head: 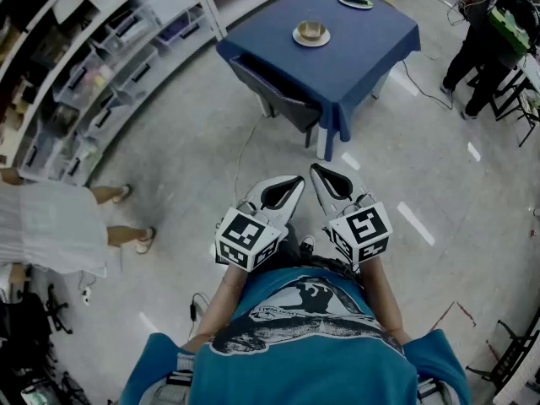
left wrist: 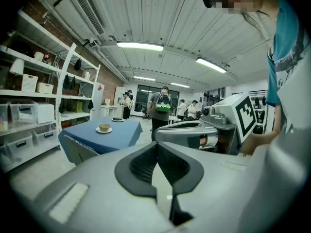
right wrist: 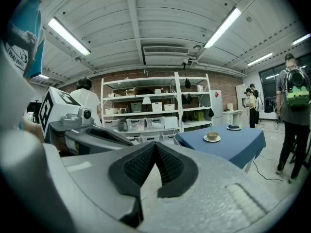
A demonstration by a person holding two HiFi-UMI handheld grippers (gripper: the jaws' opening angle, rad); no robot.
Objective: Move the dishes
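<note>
Left gripper [head: 297,179] and right gripper [head: 315,169] (both closed, empty) hover far from the bowl [head: 311,30].

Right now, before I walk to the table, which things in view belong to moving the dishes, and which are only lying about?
For the job: bowl on its white plate, dark dish farther back, all on the blue table; left gripper and right gripper, both shut, empty.

Just lying about: storage shelves, grey chair at the table, bystander in white.

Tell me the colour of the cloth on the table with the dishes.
Blue; the tablecloth shows best in the head view.
</note>
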